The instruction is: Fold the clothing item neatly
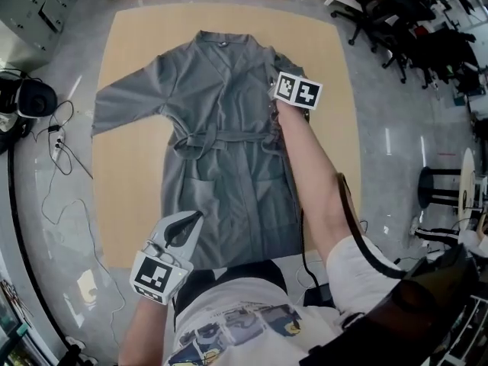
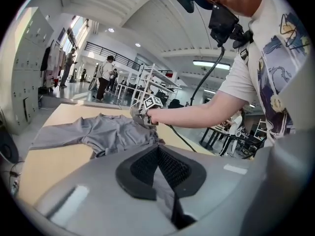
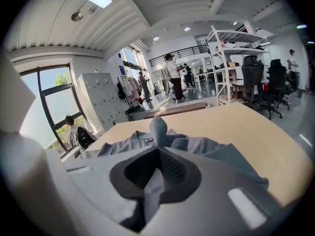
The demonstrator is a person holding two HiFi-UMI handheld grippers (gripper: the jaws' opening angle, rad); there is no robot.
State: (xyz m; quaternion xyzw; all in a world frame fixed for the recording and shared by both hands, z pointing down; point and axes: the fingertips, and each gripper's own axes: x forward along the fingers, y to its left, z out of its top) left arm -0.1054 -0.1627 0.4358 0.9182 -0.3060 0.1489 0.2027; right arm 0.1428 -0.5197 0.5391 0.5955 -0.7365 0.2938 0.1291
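Note:
A grey robe (image 1: pixel 221 128) lies face up on the tan table (image 1: pixel 130 197), its tie knotted at the waist and one sleeve stretched out to the left. Its right side is drawn inward over the body. My right gripper (image 1: pixel 274 90) is at the robe's upper right, shut on a bunch of that fabric, which rises as a strip between the jaws (image 3: pixel 158 151). My left gripper (image 1: pixel 194 216) is at the near hem, shut on the grey cloth pinched between its jaws (image 2: pixel 158 149). In the left gripper view the robe (image 2: pixel 108 132) lies ahead, with the right gripper (image 2: pixel 140 114) over it.
Bare table shows left of the robe and along the right edge (image 1: pixel 335 90). Cables (image 1: pixel 61 151) and a black headset (image 1: pixel 27 97) lie on the floor to the left. Office chairs (image 1: pixel 412 29) and a stool (image 1: pixel 442 185) stand to the right. People (image 2: pixel 106 77) stand far off.

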